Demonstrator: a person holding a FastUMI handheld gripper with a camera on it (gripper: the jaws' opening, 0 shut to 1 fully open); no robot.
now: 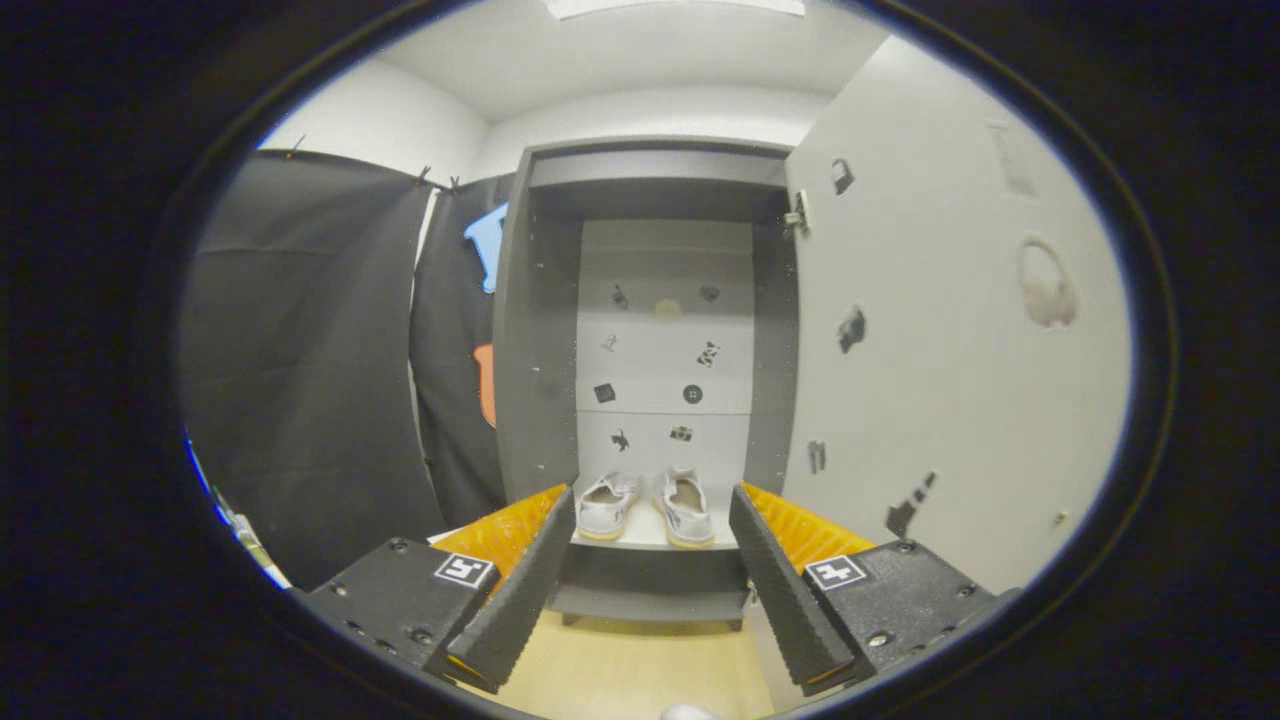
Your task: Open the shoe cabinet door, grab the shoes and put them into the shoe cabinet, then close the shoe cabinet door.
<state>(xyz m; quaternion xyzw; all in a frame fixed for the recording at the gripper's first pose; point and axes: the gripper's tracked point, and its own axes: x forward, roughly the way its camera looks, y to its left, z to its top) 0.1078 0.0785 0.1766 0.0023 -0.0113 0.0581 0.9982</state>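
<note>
The grey shoe cabinet (540,330) stands straight ahead with its door (930,330) swung wide open to the right. A pair of white shoes (645,505) sits side by side on the cabinet's bottom shelf (645,537), heels toward me. My gripper (650,520) is open, well short of the cabinet, with nothing between its fingers; the shoes appear in the gap beyond the fingertips.
Black cloth wall (310,380) hangs to the left of the cabinet. Pale wooden floor (630,670) lies below the fingers in front of the cabinet base. Small stickers dot the cabinet's back panel (665,330) and the inner face of the door.
</note>
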